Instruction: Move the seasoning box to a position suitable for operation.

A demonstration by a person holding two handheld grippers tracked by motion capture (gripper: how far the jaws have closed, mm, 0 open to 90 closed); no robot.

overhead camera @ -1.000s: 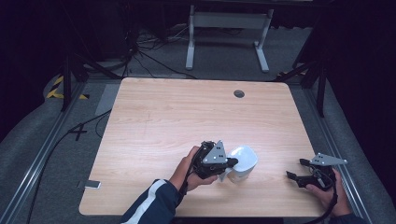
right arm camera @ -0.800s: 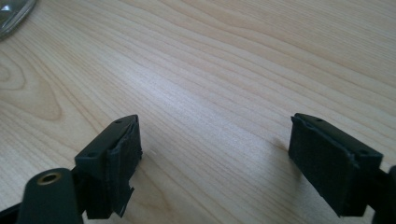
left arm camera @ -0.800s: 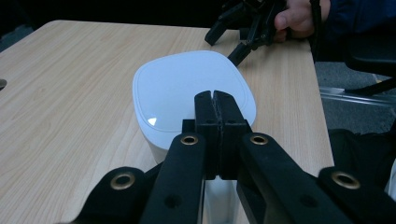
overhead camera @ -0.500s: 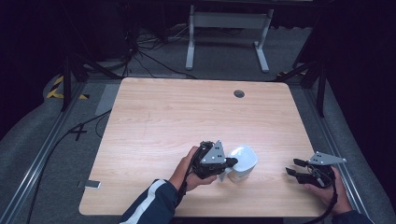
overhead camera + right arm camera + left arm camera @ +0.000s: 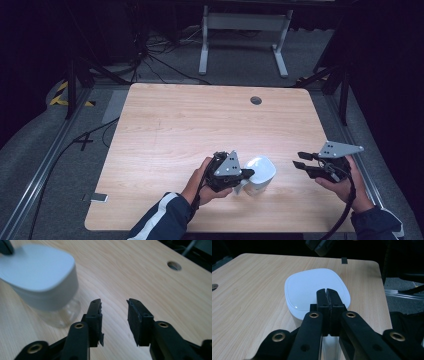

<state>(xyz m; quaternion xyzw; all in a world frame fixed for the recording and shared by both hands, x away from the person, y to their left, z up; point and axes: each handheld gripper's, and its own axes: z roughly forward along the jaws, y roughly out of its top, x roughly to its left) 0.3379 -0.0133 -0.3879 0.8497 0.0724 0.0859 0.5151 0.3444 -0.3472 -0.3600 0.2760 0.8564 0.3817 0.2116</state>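
A clear jar with a rounded white lid [image 5: 262,171] stands near the front of the wooden table [image 5: 200,125]. My left gripper [image 5: 248,174] is shut, its tips against the jar's left side. In the left gripper view the two jaws [image 5: 327,291] press together with no gap, lying over the near edge of the white lid [image 5: 309,285]. My right gripper [image 5: 300,166] is held to the right of the jar, apart from it. Its jaws [image 5: 114,303] stand open with only bare wood between them, and the jar [image 5: 37,275] sits ahead and to their left.
A round cable hole [image 5: 256,100] sits near the table's far edge. Beyond the table a grey metal stand [image 5: 244,30] and loose cables [image 5: 150,60] lie on the dark floor. A small flat object [image 5: 95,198] lies on the floor at the left.
My right gripper has moved a little left and forward, toward the jar. The left gripper and the jar have stayed in place.
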